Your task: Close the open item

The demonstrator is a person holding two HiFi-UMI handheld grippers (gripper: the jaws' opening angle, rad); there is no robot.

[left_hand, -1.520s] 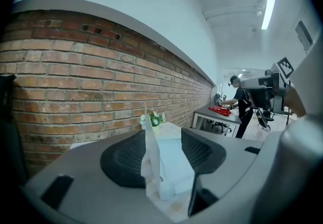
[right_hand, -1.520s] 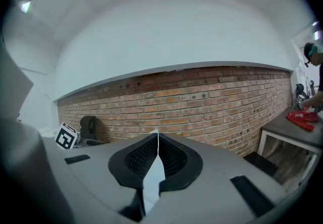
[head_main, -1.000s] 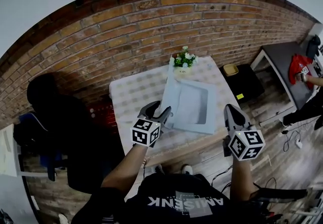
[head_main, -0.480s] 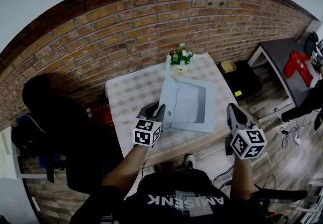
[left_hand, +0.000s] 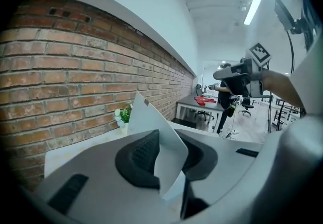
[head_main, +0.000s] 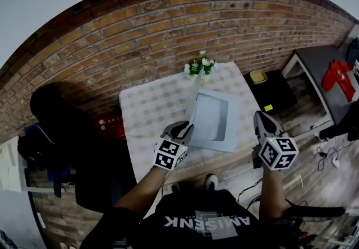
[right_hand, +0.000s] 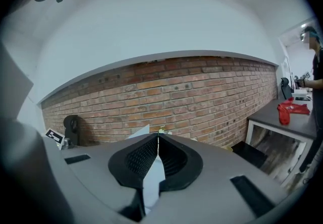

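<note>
A pale blue flat box (head_main: 216, 121) lies on the checked table (head_main: 151, 107), its lid (head_main: 193, 109) raised almost upright on the left side. My left gripper (head_main: 182, 126) has just been closing and is shut on the lid's near corner; in the left gripper view the white lid (left_hand: 151, 122) runs between the dark pads of the left gripper (left_hand: 169, 160). My right gripper (head_main: 261, 120) hovers off the table's right edge, shut and empty. In the right gripper view the right gripper (right_hand: 158, 140) shows its tips meeting, with the lid (right_hand: 141, 130) behind them.
A small pot of flowers (head_main: 200, 67) stands at the table's far edge against the brick wall (head_main: 168, 23). A dark chair (head_main: 61, 124) and a red crate (head_main: 112, 124) are left of the table. A grey desk (head_main: 320, 63) with a red cloth (head_main: 339, 77) is at the right.
The left jaws went from wide open beside the lid to shut on its corner. The lid swung from leaning left to nearly upright. Both grippers shifted a little.
</note>
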